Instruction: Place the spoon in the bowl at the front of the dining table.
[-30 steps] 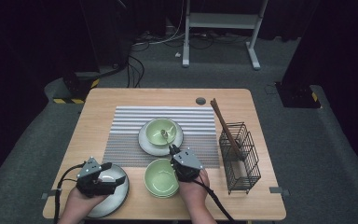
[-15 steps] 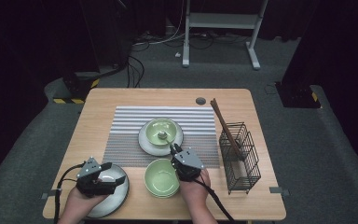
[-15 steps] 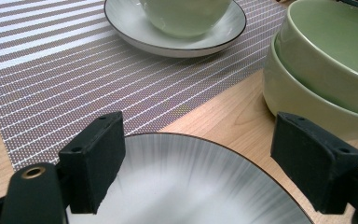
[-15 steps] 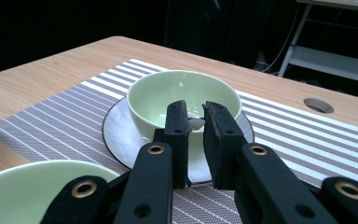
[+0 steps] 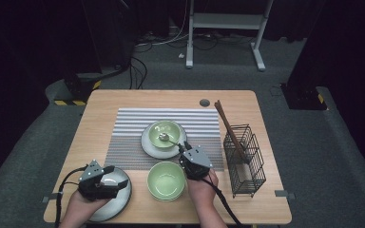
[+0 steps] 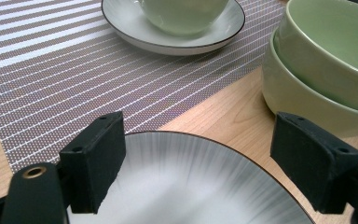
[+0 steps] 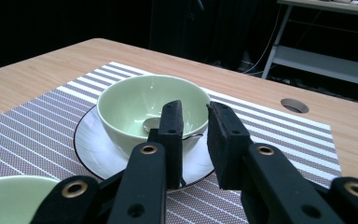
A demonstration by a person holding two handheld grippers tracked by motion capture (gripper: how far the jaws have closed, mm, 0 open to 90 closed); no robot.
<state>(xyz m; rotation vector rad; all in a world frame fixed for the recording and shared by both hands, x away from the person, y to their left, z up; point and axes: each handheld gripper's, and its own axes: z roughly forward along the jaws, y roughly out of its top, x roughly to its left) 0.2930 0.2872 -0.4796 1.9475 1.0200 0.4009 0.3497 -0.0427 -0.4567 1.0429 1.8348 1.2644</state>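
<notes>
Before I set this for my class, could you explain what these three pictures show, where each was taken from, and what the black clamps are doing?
A person holds a hand-operated two-jaw clamp in each hand; no robot arm is involved. One picture looks down from above the wooden table. The other two come from cameras riding on the clamps, looking along their black jaws.

On the table lie a striped grey placemat, a pale green bowl on a white saucer with a metal spoon inside, two stacked green bowls, a grey plate and a black wire basket holding brown chopsticks.

The left gripper hangs open over the grey plate. The right gripper, jaws narrowly apart, points at the spoon's handle. Neither holds anything.
</notes>
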